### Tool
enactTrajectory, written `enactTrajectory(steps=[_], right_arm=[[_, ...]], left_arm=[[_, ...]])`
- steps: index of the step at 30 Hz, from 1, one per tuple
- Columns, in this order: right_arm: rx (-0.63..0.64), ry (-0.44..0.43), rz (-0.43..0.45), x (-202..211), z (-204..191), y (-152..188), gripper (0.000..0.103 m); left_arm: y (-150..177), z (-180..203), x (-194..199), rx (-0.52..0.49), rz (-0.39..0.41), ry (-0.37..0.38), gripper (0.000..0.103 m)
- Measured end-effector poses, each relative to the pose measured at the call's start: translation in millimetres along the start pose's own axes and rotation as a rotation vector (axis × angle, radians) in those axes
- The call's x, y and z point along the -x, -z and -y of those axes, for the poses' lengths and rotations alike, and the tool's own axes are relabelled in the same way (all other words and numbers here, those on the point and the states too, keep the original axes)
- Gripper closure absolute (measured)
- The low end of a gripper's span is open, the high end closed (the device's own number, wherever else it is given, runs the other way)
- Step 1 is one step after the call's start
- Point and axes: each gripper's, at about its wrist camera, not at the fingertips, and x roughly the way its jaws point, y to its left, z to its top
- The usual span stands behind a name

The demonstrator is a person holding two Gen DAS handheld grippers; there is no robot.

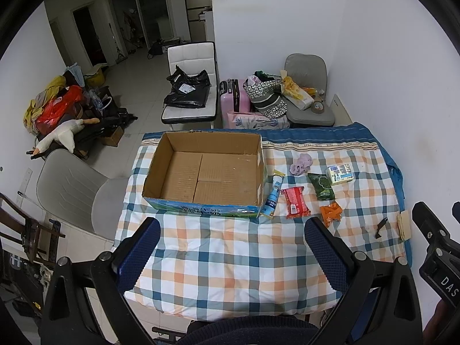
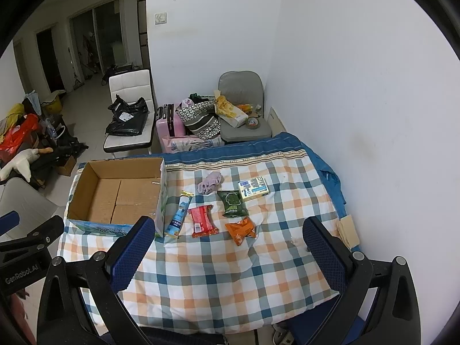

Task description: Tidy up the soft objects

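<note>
Both tongs open, soft items laid beside the box

Currently a checked quilt (image 2: 218,276) is spread over the tabletop. On its left part an open cardboard box (image 1: 207,172) is placed. Just right of the box lie a blue tube (image 2: 179,215), a red packet (image 2: 202,220), a green packet (image 2: 233,203), an orange packet (image 2: 241,230), a tissue pack (image 2: 254,188) and a lilac cloth (image 2: 210,186). The left tongs (image 1: 233,247) and right tongs (image 2: 227,247) are held wide apart above the near edge, with nothing gripped.
</note>
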Motion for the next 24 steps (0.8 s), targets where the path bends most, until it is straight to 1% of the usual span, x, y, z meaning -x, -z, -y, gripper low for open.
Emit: enactTrajectory(steps=[14,24], right_arm=[[-0.003,0.0,0.008,2.7,2.3,0.1,0.0],[0.002,-0.002,0.008,1.5,1.6,-1.5,0.0]], left_arm=[[0.2,1.5,-0.5,0.002,0.004,0.001,0.0],[-7.7,8.5,4.8,0.002,0.002,0.002,0.0]])
